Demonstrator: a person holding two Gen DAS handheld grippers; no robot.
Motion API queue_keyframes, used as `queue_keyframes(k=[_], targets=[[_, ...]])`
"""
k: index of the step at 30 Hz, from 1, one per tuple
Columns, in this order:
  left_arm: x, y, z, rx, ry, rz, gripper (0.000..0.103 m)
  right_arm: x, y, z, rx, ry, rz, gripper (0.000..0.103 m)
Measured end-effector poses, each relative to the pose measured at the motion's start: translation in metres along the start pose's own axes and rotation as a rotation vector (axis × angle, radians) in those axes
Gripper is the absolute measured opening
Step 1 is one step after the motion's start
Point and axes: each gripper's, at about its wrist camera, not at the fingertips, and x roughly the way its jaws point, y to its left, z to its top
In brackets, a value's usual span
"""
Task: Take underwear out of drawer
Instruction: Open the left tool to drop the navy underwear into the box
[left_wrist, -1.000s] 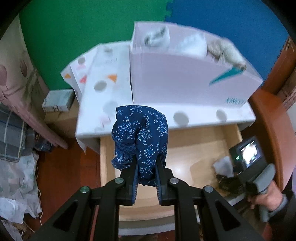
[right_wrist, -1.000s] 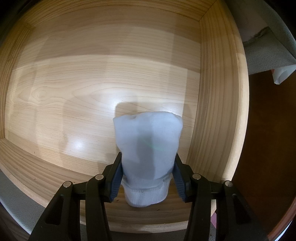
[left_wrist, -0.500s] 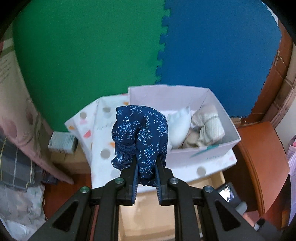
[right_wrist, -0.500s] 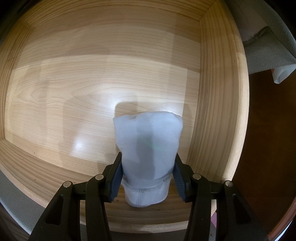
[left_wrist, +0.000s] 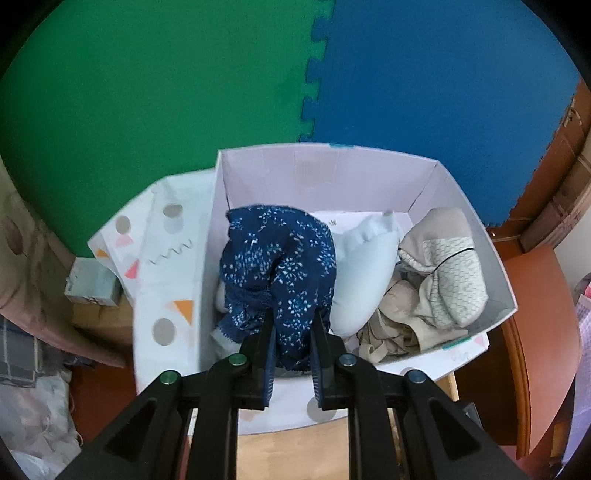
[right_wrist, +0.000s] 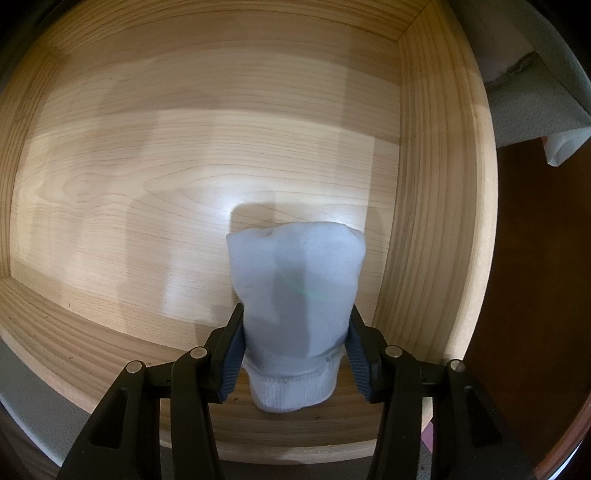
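Up and over goes the left claw (left_wrist: 291, 332), navy floral underwear (left_wrist: 277, 266) clenched, now above the white box (left_wrist: 325, 173). Right claw (right_wrist: 295, 354) grips pale blue underwear (right_wrist: 295, 291) in the wooden drawer (right_wrist: 424, 184). Risk: navy cloth snagging the box rim on release.

I see my left matte black plastic two-finger gripper (left_wrist: 291, 325) with green and blue pivot screws, and my right matching black gripper (right_wrist: 295, 325) with silver screws and blue ribbed pads.
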Motion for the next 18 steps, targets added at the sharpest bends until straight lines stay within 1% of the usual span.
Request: queue_keyframes(k=[3, 7, 10, 15, 18], targets=[[0.012, -0.005, 0.001, 0.014, 0.007, 0.005, 0.016, 0.000, 0.000, 0.000, 0.000, 0.000, 0.000, 0.048], [0.020, -0.002, 0.002, -0.022, 0.021, -0.008, 0.016, 0.000, 0.000, 0.001, 0.000, 0.001, -0.001, 0.048], [0.022, -0.002, 0.001, -0.023, 0.024, -0.003, 0.016, 0.000, 0.001, 0.001, -0.001, 0.004, -0.006, 0.048], [0.020, -0.006, -0.001, 0.002, 0.020, 0.017, 0.020, 0.001, 0.001, 0.001, 0.000, 0.006, -0.006, 0.048], [0.016, -0.010, -0.003, 0.027, 0.020, 0.031, 0.028, 0.001, 0.001, 0.002, -0.001, 0.006, -0.006, 0.049]])
